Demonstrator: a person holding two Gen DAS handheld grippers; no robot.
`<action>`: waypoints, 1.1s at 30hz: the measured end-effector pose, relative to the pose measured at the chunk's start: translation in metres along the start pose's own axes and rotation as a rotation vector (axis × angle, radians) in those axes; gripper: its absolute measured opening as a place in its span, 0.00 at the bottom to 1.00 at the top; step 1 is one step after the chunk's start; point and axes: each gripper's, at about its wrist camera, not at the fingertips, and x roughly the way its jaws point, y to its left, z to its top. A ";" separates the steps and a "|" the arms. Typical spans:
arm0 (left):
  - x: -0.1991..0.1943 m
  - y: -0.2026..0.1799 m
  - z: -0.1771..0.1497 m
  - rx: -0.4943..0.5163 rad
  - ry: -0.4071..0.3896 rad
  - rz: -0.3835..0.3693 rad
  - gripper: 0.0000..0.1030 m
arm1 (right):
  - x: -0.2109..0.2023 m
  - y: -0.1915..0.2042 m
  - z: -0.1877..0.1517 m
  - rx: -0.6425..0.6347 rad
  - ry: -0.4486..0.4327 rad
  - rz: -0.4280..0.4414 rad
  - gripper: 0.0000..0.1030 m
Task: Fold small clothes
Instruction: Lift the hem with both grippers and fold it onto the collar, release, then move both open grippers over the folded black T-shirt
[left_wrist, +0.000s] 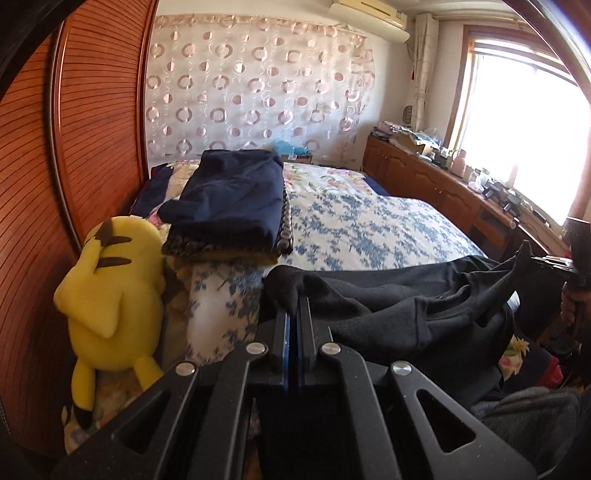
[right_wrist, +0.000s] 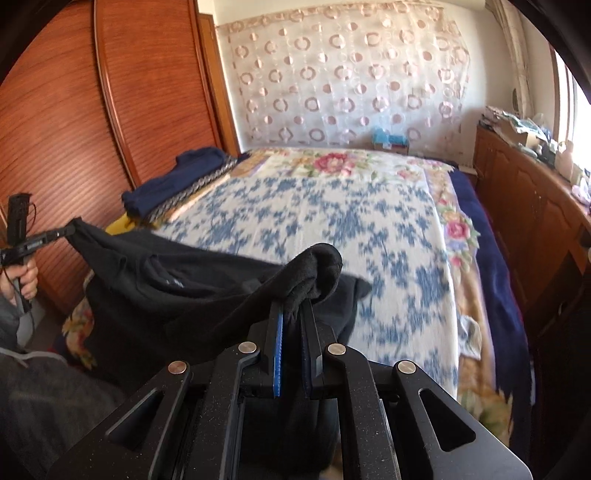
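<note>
You are carrying a black garment (right_wrist: 177, 291) between both grippers, stretched above the near edge of the bed (right_wrist: 332, 221), so the step in hand looks like spreading it out before the first fold. The left gripper (left_wrist: 293, 295) is clenching one bunched corner with its jaws fully together, and the right gripper (right_wrist: 295, 295) is pinching a thick wad of the other corner. The cloth is sagging in soft creases between them, matte and fleecy. Next you probably need to lay it flat on the floral bedspread, clear of the folded navy pile (left_wrist: 229, 199).
</note>
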 end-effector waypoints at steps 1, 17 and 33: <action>0.000 -0.001 -0.004 0.008 0.011 0.006 0.00 | -0.003 0.001 -0.003 -0.007 0.003 -0.004 0.05; 0.020 0.013 -0.031 0.006 0.091 0.039 0.39 | 0.025 -0.001 -0.034 -0.022 0.122 -0.066 0.22; 0.087 0.012 0.011 0.053 0.127 0.058 0.55 | 0.054 -0.039 0.007 0.015 0.055 -0.111 0.60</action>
